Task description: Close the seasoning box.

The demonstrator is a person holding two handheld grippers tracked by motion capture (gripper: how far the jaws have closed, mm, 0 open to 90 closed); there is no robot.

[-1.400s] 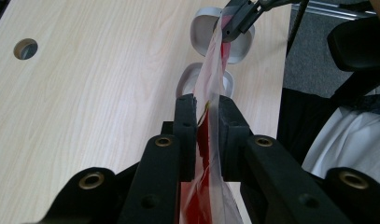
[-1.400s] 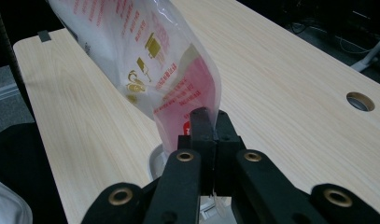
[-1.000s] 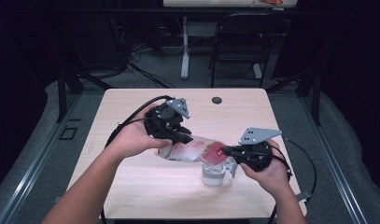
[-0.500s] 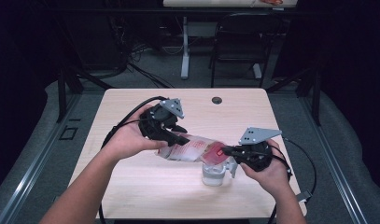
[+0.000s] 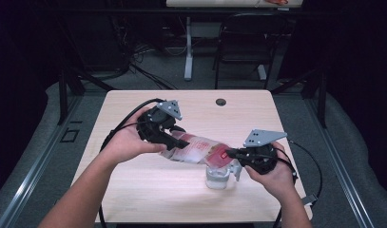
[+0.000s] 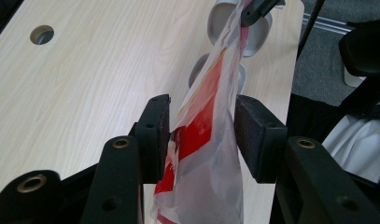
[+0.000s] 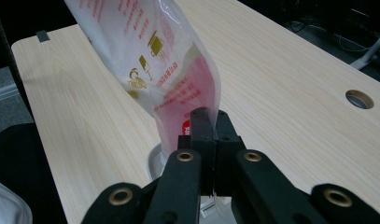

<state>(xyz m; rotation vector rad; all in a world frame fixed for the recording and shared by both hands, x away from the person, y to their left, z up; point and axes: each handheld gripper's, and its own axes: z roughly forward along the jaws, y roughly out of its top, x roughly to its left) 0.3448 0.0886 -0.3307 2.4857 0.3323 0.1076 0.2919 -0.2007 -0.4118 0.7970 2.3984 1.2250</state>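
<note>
Pouch: clear plastic refill pouch [image 5: 197,149] with red and gold print, held slanted over the table [image 5: 134,199] between the two grippers, its lower end above a small clear container [image 5: 217,176].
Handling: soft and floppy by the look of it, thin film that buckles; probably light, with some pinkish fill near the low end; likely slick.
Where to hold: the flat sealed edges and corners seem the safest; squeezing the belly could push the contents out.
Left gripper [image 6: 204,135]: jaws spread and just been opening, pouch between the pads; the left pad may brush the film, the right stands clear.
Right gripper [image 7: 210,125]: jaws pressed together, pinching the pouch's lower edge.
Writing: gold pictograms and small red lines of text on the film, too fine to read; no brand legible.
</note>
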